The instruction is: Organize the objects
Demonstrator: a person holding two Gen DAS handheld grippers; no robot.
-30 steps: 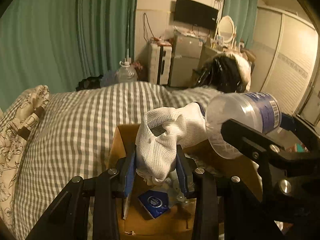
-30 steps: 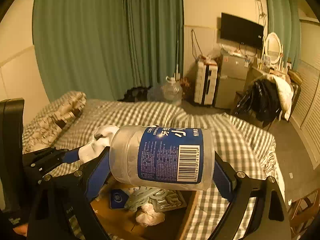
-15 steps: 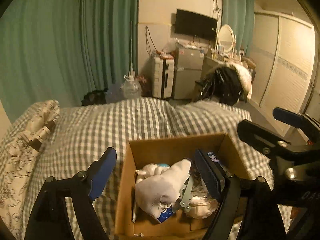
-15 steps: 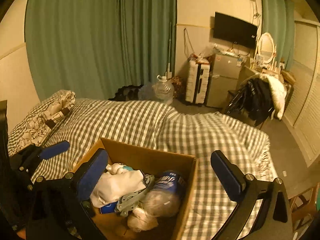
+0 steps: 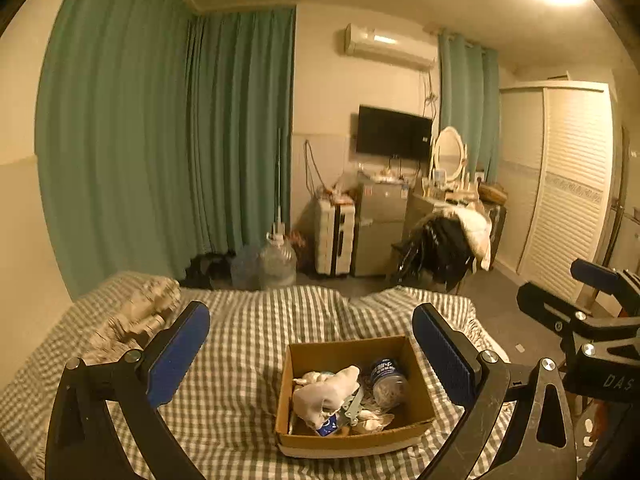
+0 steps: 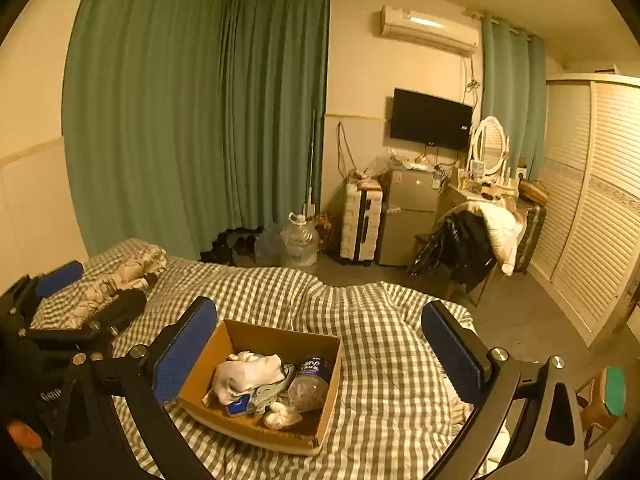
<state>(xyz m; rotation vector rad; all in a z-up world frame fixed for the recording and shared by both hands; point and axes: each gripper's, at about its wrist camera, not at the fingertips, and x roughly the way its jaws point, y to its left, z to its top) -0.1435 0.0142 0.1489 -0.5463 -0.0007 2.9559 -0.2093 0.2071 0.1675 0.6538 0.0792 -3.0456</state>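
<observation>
A cardboard box sits on the checked bed cover; it also shows in the right wrist view. Inside lie a white glove, a clear plastic bottle with a blue label and small mixed items. The glove and bottle show in the right wrist view too. My left gripper is open and empty, held high above the box. My right gripper is open and empty, also well above the box. The right gripper shows at the right of the left wrist view.
The bed with checked cover fills the foreground, a patterned pillow at its left. Beyond stand water jugs, a white suitcase, a small fridge, a chair with clothes and a louvred wardrobe.
Both grippers opened and let go: the glove and the bottle dropped into the box. Both grippers then rose and pulled back, so the box looks smaller.
</observation>
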